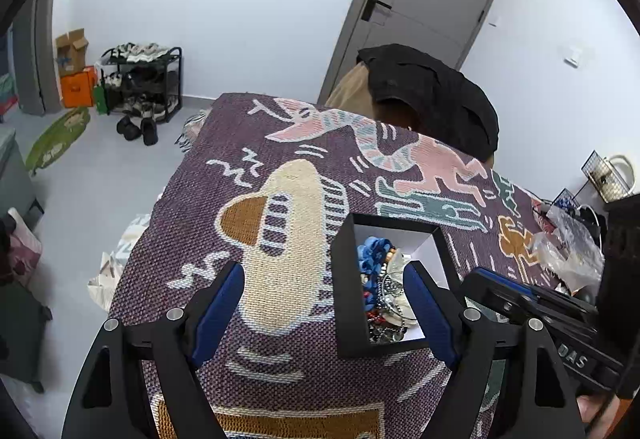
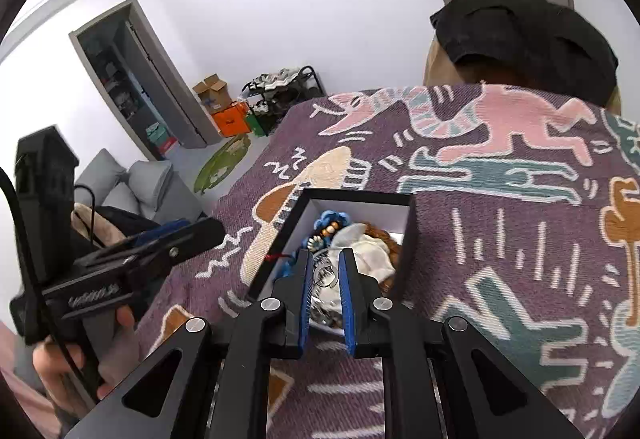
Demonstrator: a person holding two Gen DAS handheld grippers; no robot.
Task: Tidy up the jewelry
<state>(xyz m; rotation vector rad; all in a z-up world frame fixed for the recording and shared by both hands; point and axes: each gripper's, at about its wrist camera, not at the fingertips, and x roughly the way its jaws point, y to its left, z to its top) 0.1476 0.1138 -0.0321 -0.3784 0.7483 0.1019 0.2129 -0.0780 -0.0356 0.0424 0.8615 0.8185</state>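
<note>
Your black box (image 2: 404,239) sits on the purple patterned blanket (image 2: 500,239), open at the top, white inside, heaped with jewelry (image 1: 384,279): blue beads at the far end, silver rings and chains toward you, a pale cloth bundle on its right side. Your right gripper (image 2: 325,271) hangs directly over the near end of the box, angled down into it, jaws drawn nearly together; a thin silver ring (image 2: 326,275) shows in the narrow gap between the blue pads, but you cannot tell from this view whether the pads pinch it or it merely lies in the heap below. Your left gripper (image 1: 324,303) stands wide, nothing between its jaws, straddling the box's left wall: 1 finger over the blanket to the left, the other over the box's contents. In the right wrist view that gripper sits off to the left of the box, apart from the heap. The box's long axis runs away from you, roughly in line with both grippers' fingers. The right hand is the nearer 1 to the jewelry, already above the pile; the left is beside it, better placed to steady the box wall. Judgement: sorting has barely begun, since the pieces lie tangled in 1 compartment. A clear plastic bag (image 1: 568,251) lies crumpled at the blanket's right edge.
</note>
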